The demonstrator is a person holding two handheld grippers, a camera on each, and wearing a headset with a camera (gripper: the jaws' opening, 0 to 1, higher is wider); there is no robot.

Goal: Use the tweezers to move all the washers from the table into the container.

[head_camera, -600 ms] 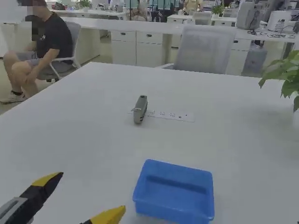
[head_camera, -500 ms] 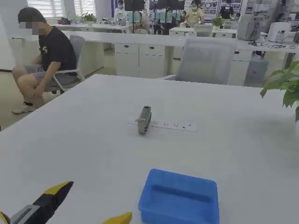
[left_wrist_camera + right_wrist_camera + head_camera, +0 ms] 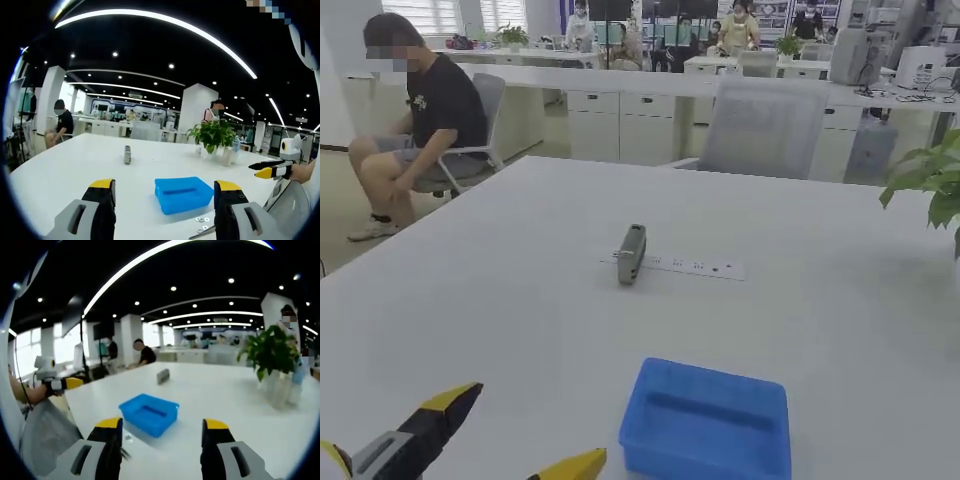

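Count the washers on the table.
4 washers, though too small to be sure: clustered on the table just beside the blue container. A jaw in front may hide more.

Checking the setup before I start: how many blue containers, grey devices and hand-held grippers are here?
blue container: 1
grey device: 1
left hand-held gripper and right hand-held gripper: 2
Total: 4
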